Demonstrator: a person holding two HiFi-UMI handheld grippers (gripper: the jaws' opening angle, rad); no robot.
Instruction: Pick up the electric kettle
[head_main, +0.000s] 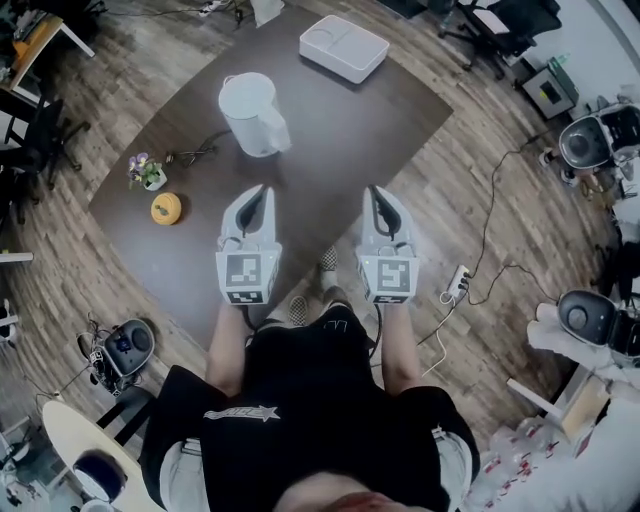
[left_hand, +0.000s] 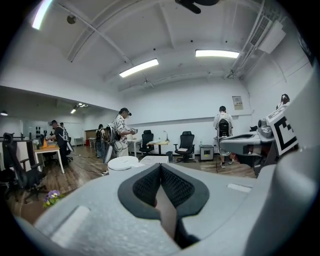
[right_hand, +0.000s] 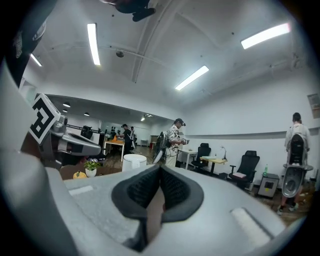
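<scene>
The left hand-held gripper (head_main: 263, 191) has its jaws closed, the dark pads meeting at the tip with nothing between them; its own view (left_hand: 160, 166) shows the same. The right hand-held gripper (head_main: 372, 190) is held level with it, well apart to the right, and its jaws are also pressed together and empty (right_hand: 160, 169). Both point away from the person, over the near part of a dark brown surface (head_main: 330, 140).

The white kettle (head_main: 252, 115) stands upright on the surface, ahead of the left hand-held gripper and clear of both, with its handle turned toward the right. Its lid shows just above the left jaws (left_hand: 123, 163), and it shows left of the jaw tips in the right gripper view (right_hand: 134, 161).

Beyond the kettle, near the far corner, lies a white tray (head_main: 344, 47). To the kettle's left lies a dark cord (head_main: 195, 153), then a small potted flower (head_main: 147, 172), with a round orange thing (head_main: 166, 208) just beside it. A power strip (head_main: 458, 283) lies on the wooden floor (head_main: 480, 170) to the right.
</scene>
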